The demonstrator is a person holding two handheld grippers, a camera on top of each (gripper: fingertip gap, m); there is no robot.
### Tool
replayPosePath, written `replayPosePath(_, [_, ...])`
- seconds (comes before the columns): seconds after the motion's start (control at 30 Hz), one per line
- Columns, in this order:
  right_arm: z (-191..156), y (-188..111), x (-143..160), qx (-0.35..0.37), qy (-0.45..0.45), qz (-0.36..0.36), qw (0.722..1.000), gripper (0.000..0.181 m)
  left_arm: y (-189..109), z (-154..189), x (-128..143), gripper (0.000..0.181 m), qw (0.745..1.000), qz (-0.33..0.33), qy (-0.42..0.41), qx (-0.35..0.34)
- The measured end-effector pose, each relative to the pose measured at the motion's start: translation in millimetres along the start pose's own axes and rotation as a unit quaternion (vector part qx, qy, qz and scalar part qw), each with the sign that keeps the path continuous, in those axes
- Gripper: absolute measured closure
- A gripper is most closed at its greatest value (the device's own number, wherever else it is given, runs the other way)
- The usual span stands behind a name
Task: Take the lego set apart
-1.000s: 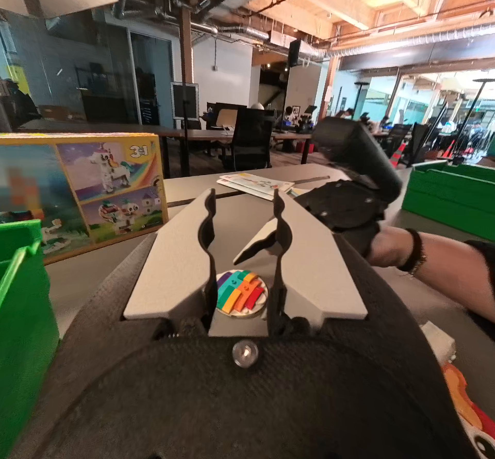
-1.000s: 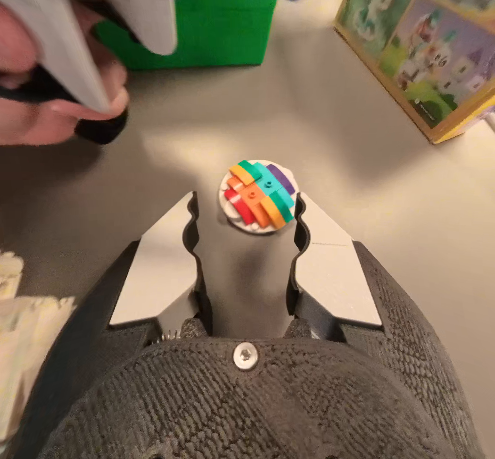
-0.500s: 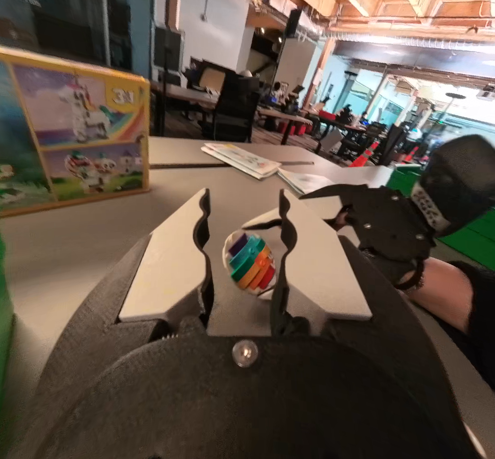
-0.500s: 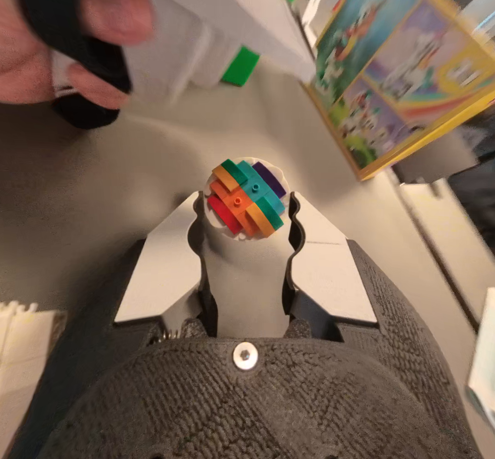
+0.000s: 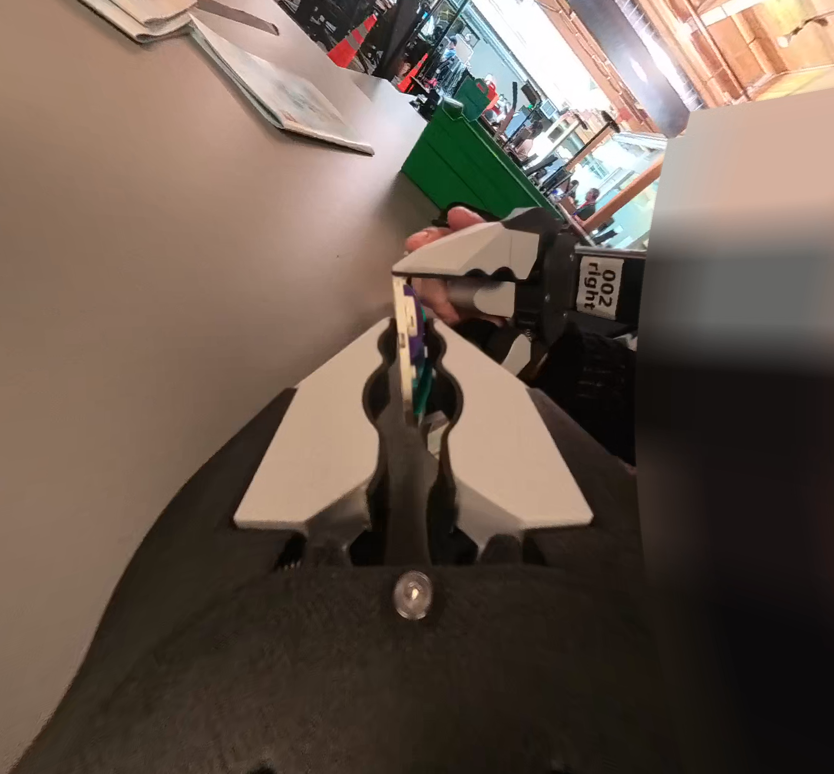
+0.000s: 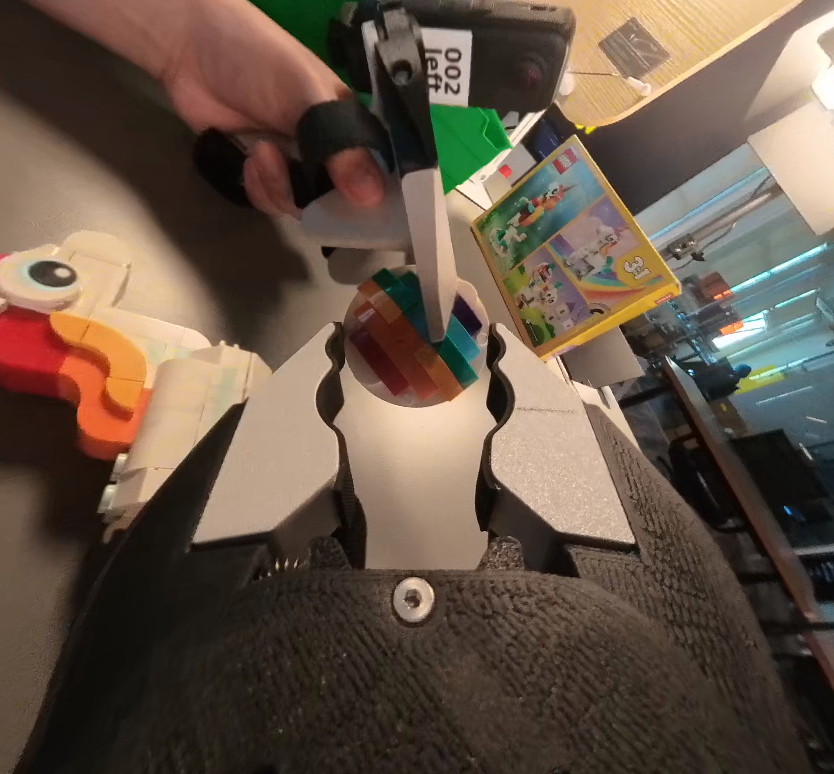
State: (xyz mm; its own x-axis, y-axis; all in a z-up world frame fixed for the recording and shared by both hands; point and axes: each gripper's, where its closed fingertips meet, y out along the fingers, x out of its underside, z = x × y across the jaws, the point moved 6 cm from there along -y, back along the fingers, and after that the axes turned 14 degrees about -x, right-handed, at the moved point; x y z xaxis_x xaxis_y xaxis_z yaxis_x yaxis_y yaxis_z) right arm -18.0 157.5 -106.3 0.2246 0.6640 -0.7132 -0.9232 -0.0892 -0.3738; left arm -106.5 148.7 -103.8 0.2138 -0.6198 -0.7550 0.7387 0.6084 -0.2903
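Note:
A round white lego disc with rainbow bricks on its face (image 6: pixel 397 359) is held up off the table. My right gripper (image 6: pixel 415 337) is shut on its rim, one fingertip on each side. My left gripper (image 5: pixel 410 328) comes in from above and is shut across the disc's two faces. One of its fingers (image 6: pixel 431 256) lies over the rainbow bricks; the other passes behind the disc. In the left wrist view the disc (image 5: pixel 404 346) shows edge-on between my nearly closed fingers, with a right gripper finger (image 5: pixel 460 251) at its far edge.
A white lego unicorn with a red and orange mane (image 6: pixel 113 368) lies on the grey table (image 5: pixel 135 256) to the left. The yellow lego box (image 6: pixel 573 256) stands behind. Green bins (image 5: pixel 469 165) and booklets (image 5: pixel 289 93) sit farther off.
The right gripper closed on the disc and lifted it off the table. The left gripper rolled onto its side and closed across the disc's faces.

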Motion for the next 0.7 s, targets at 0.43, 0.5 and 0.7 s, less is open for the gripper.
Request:
replayPosePath(0.43, [26,-23,6,0.013,0.243,0.094,0.965,0.15,-7,6,-9,0.169,0.991,0.069,0.104,-0.04])
replayPosePath(0.5, [26,-22,6,0.005,0.251,0.097,0.963,0.157,-7,7,-10,0.169,0.99,0.074,0.111,-0.046])
replayPosePath(0.7, [26,-21,6,0.0,0.266,0.095,0.959,0.157,-8,8,-9,0.17,0.985,0.077,0.141,-0.056])
